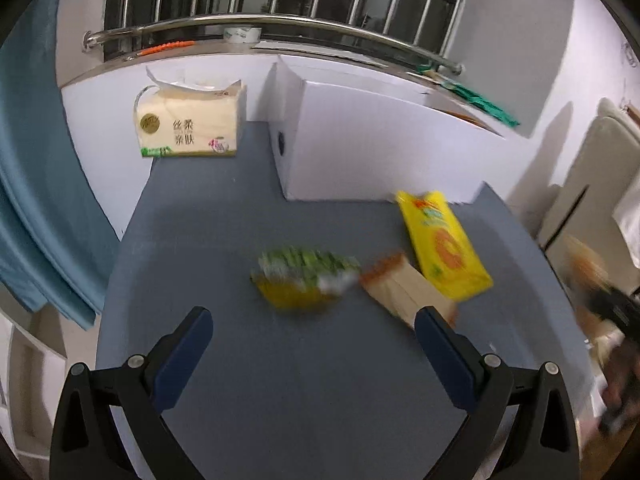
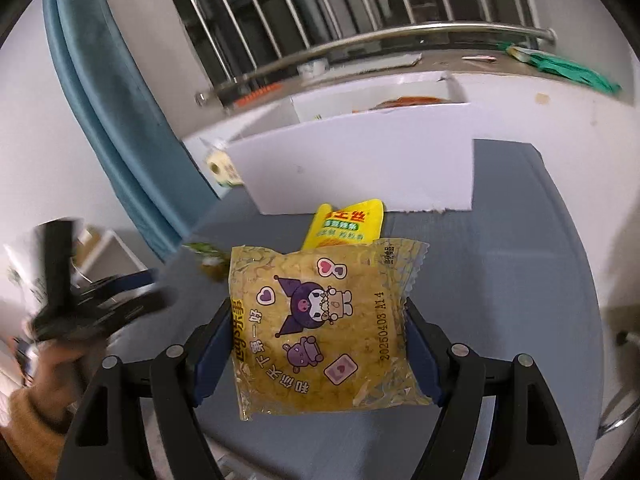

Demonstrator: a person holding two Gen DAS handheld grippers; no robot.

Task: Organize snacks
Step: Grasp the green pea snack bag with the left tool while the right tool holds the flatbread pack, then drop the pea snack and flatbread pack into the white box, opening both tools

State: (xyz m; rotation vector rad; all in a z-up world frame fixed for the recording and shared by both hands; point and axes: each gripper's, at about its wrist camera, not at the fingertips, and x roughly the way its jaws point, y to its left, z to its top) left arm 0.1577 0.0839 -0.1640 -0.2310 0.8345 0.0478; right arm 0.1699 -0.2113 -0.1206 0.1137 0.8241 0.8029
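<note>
My right hand-held gripper [image 2: 320, 344] is clamped on a clear noodle packet [image 2: 326, 332] printed with a purple cartoon figure; both blue pads press its two side edges, and the packet is lifted above the grey surface [image 2: 520, 300]. Just beyond its top edge a yellow snack bag [image 2: 346, 226] lies flat, its far end near the front wall of the white box [image 2: 360, 160]. The box is open at the top, and something orange shows inside it at the back, too small to make out. To the left of the box a tissue pack [image 2: 222, 168] peeks out from behind its corner.

My left hand-held gripper [image 1: 314, 334] is spread wide with nothing between its fingers, hanging over the grey surface [image 1: 200, 240]. Ahead of it three snacks lie in a loose row, all blurred: a green and yellow packet [image 1: 302, 280] in the middle, a tan and brown pack [image 1: 400, 288] just beside it on the right, and the yellow snack bag [image 1: 444, 246] touching that pack's far side. The white box [image 1: 380, 152] stands behind them, and the tissue pack [image 1: 190, 122] sits upright to its left against the wall. In the right view my left hand-held gripper [image 2: 104, 296] appears as a dark blur at the left edge.
</note>
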